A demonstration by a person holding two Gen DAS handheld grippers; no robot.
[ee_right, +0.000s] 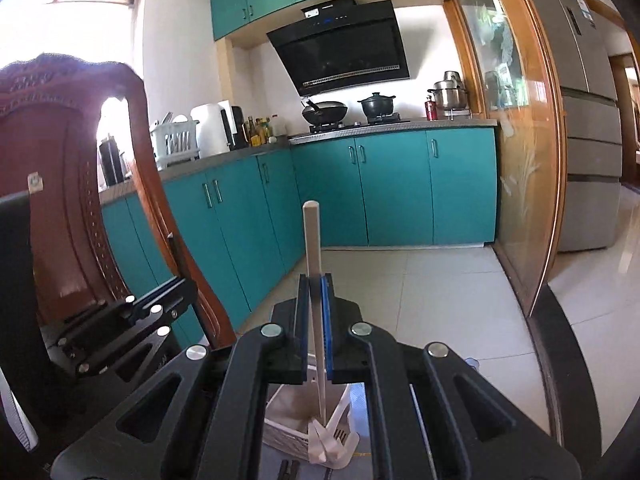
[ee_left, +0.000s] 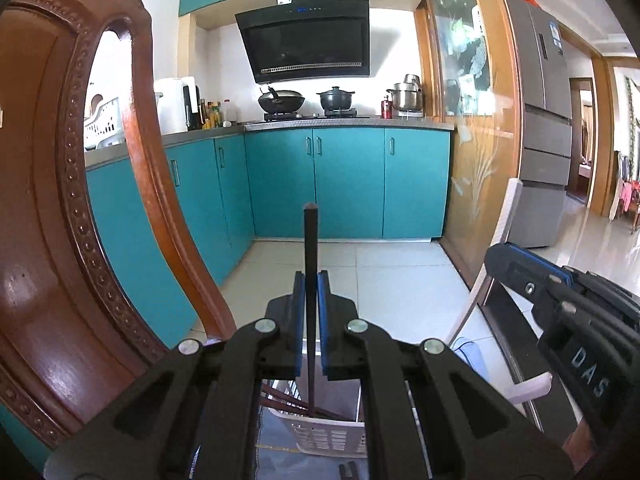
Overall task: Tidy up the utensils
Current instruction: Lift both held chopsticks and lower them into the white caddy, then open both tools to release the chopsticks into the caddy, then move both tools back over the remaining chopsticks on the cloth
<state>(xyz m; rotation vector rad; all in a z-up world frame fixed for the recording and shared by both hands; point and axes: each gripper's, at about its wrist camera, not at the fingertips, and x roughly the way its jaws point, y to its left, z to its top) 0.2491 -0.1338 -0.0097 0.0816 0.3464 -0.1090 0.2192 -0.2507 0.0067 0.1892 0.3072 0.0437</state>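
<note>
My left gripper (ee_left: 311, 280) pinches a dark chopstick (ee_left: 310, 248), upright at centre frame, its lower end reaching into the white slotted basket (ee_left: 320, 434) at bottom centre, where more dark sticks lie. My right gripper (ee_right: 314, 284) is clamped on a pale utensil handle (ee_right: 314, 248), also upright, over the same basket (ee_right: 286, 436); white utensils (ee_right: 328, 438) sit in that compartment. Carved wooden chair (ee_left: 52, 200) fills the left edge.

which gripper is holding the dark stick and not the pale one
The left gripper: it is shut on a dark chopstick. The right gripper grips a pale utensil handle.
</note>
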